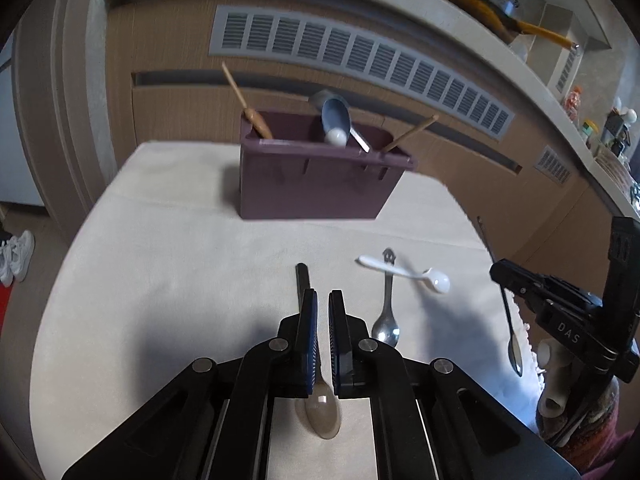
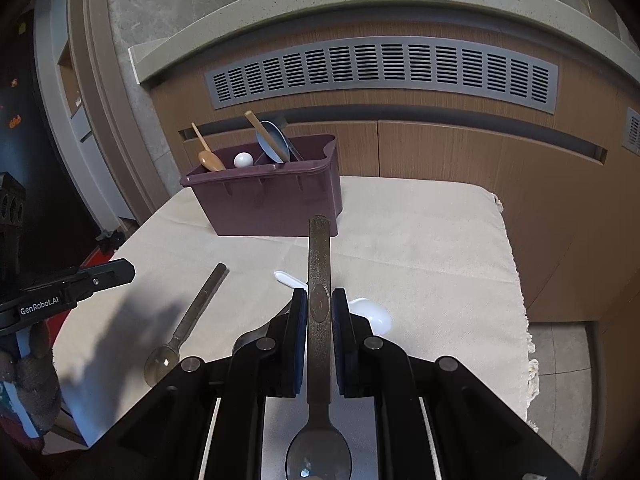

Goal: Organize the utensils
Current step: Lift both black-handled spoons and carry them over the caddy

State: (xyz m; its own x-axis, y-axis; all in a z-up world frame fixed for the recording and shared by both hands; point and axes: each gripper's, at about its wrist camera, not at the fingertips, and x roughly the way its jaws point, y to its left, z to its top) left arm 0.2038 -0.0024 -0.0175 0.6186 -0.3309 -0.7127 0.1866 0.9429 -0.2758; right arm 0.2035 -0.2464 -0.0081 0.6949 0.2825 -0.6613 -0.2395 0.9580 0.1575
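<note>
The dark metal spoon (image 2: pixel 319 320) is up off the cloth, pinched flat-on between the pads of the right gripper (image 2: pixel 319 312), handle pointing ahead at the purple caddy (image 2: pixel 272 204) and bowl trailing back toward the camera. That grip near mid-handle looks chosen so the handle end can go into the caddy first.

The caddy stands at the far edge of the cloth-covered table (image 2: pixel 420 232), already bristling with 2 wooden handles, a blue spoon and a white ball-ended piece, so part of the sorting looks done.

Over to the left gripper (image 1: pixel 323 312): its pads sit pressed close together just above another dark spoon (image 1: pixel 316 392) lying on the cloth, handle forward, bowl under the fingers. Whether they actually clamp that handle I cannot tell; the handle runs beside the left pad rather than plainly between the two.

Still waiting on the table: a white plastic spoon (image 1: pixel 404 272) lying across the handle of a shiny steel spoon (image 1: pixel 386 320), the 2 touching in a cross. That pair will likely need separating, top one first.
</note>
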